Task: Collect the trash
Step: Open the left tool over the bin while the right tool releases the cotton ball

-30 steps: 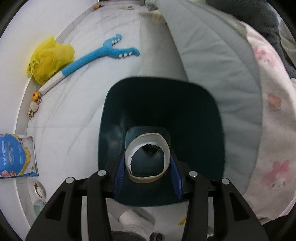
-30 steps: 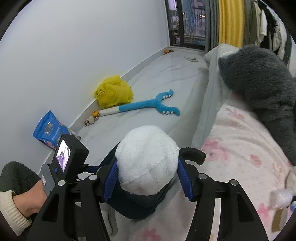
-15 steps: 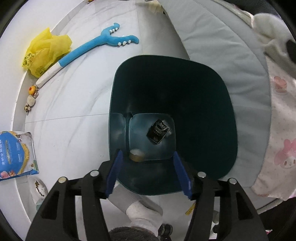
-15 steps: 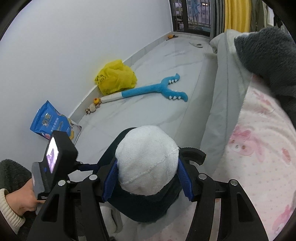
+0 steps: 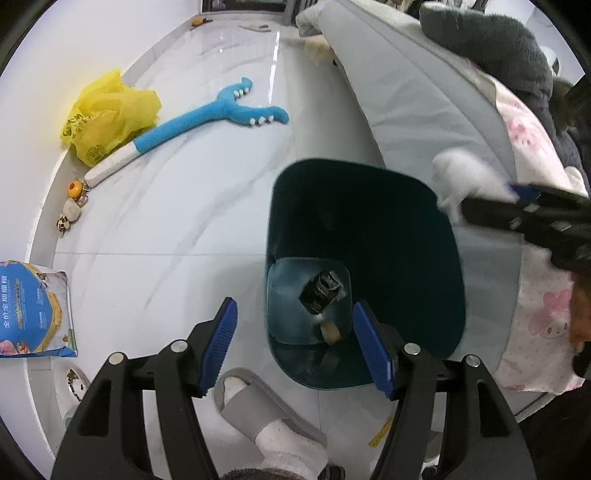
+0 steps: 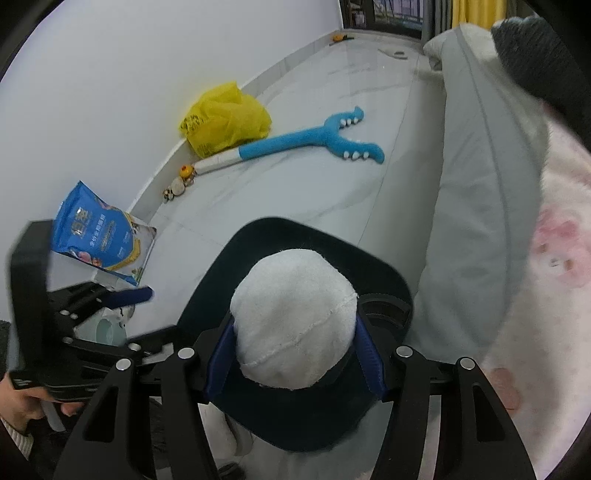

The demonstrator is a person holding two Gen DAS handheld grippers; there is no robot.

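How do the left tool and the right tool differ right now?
The left tool is open and empty, its jaws having just been opening; the right tool is shut on a white ball. The left hangs at the bin's near rim, the right carries its ball above the bin. Both have blue pads.

We see a pale, glossy marble-look tiled floor (image 6: 314, 122) meeting a plain white wall (image 6: 129, 74); a grey-sheeted bed (image 6: 476, 206) lines the right, and perhaps a dark-framed balcony door (image 6: 384, 16) stands beyond.
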